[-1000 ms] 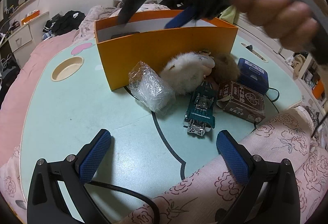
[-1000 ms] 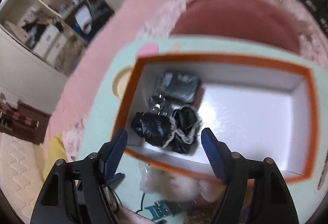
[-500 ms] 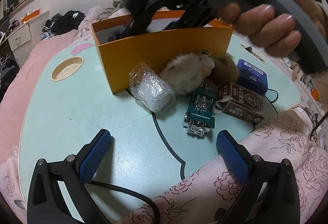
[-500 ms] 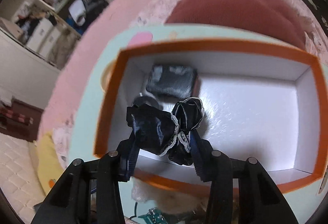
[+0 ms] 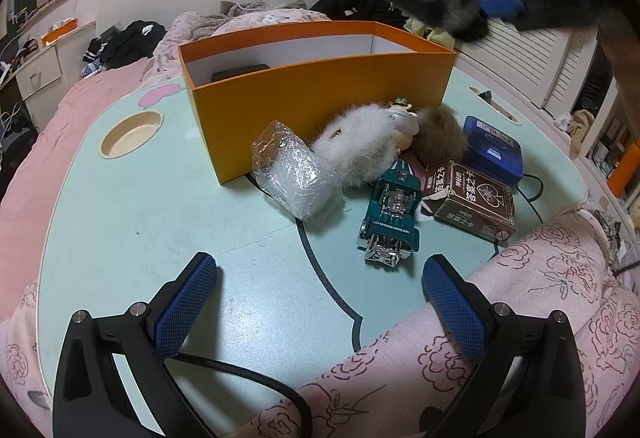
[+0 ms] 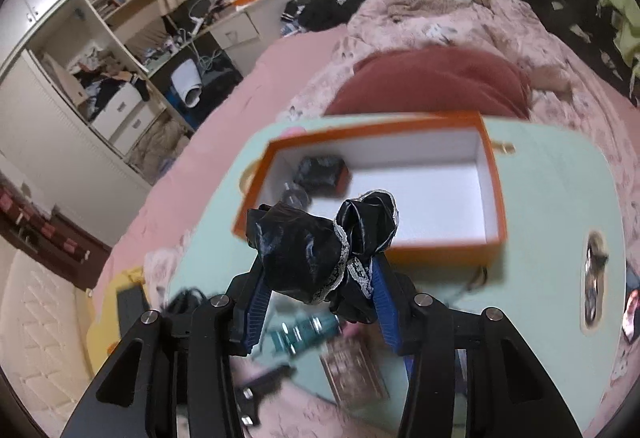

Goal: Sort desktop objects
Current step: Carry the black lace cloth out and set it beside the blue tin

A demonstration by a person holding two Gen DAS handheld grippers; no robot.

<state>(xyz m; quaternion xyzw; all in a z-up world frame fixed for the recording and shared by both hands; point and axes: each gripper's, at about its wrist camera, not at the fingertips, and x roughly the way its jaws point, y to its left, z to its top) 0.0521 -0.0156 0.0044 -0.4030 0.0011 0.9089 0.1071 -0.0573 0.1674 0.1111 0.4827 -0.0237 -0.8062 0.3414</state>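
Right wrist view: the right gripper (image 6: 320, 298) pinches a crumpled black satin scrunchie with white lace trim (image 6: 320, 250) between its blue-padded fingers (image 6: 258, 298), the jaws easing slightly apart though the pads press on the fabric; the bundle hangs in the air in front of and above the open orange cardboard box with a white inside (image 6: 492, 197). In that box lie a dark flat pouch (image 6: 320, 173) at its left end and a small blurred dark thing just beside it, which I cannot make out. The box stands on the pale mint-green table top (image 6: 560, 197). In the left wrist view, the left gripper (image 5: 316, 302) stands wide apart with nothing between its pads, low over the table's near edge. Ahead of it, in front of the box's long orange wall, sit a crinkled clear plastic-wrapped bundle (image 5: 296, 173), a white fluffy plush toy (image 5: 360, 149) and a brown fluffy ball (image 5: 440, 135) touching it, a teal and chrome toy car (image 5: 392, 213), a brown card box with white lettering (image 5: 472, 201) and a blue tin (image 5: 494, 149) behind it. A pink floral-patterned sleeve or quilt (image 5: 520, 298) covers the lower right. The right gripper and scrunchie show blurred at the upper right, above the box.
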